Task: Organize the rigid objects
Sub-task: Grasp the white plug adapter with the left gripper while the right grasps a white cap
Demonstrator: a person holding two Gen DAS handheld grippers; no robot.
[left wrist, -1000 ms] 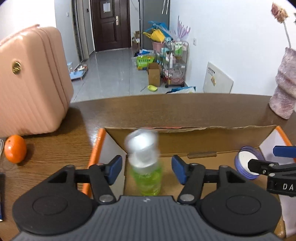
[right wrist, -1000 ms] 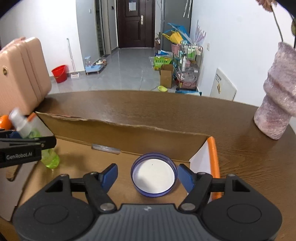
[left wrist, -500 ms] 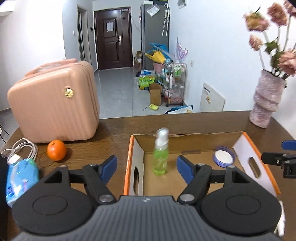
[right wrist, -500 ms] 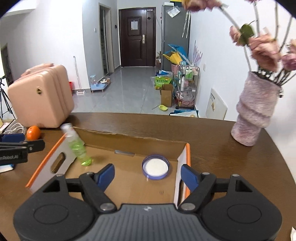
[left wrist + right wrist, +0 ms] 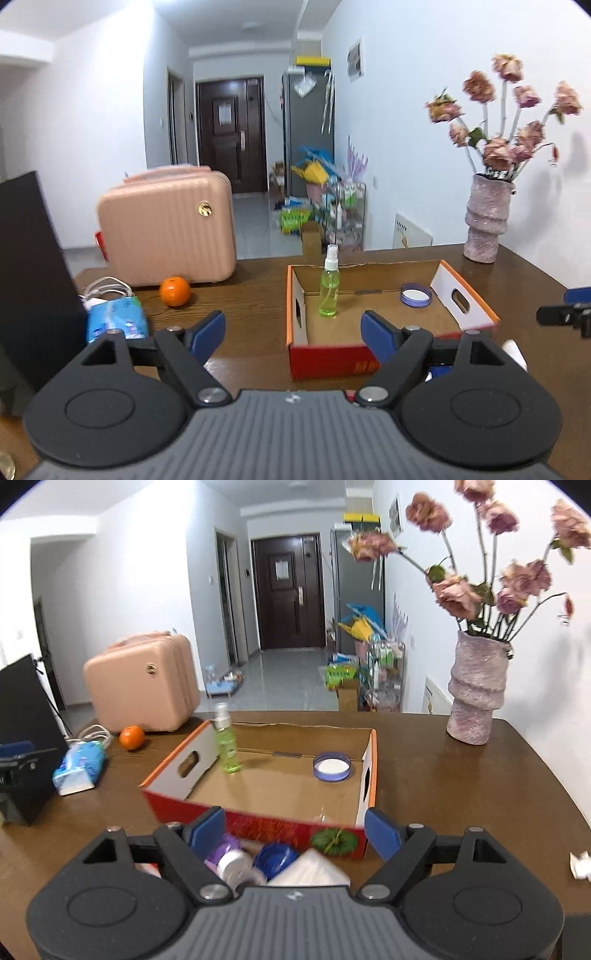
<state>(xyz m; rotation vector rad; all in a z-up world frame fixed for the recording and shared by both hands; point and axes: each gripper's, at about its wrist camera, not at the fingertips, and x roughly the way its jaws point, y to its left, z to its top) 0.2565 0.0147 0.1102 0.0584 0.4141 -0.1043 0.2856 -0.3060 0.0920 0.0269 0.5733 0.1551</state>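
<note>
An open cardboard box [image 5: 447, 277] [image 5: 162, 779] with orange rims sits mid-table. A green spray bottle [image 5: 328, 291] [image 5: 227, 746] stands upright in its far left corner. A purple lid [image 5: 416, 294] [image 5: 331, 766] lies at its far right. My left gripper [image 5: 293, 330] is open and empty, held back in front of the box. My right gripper [image 5: 295, 830] is open and empty, above small items in front of the box: a purple-and-white jar [image 5: 231, 860], a blue lid [image 5: 275, 856] and a white packet [image 5: 314, 867].
A pink case [image 5: 166, 229] [image 5: 140, 686], an orange [image 5: 174, 291] [image 5: 132, 737], a blue tissue pack [image 5: 114, 317] [image 5: 79, 766] and white cable lie left of the box. A black board [image 5: 29, 277] stands far left. A vase of dried flowers [image 5: 485, 221] [image 5: 476, 686] stands far right.
Both grippers have pulled back and up from the box. The spray bottle, let go by the left gripper, now stands still in the box; the purple lid lies where it was.
</note>
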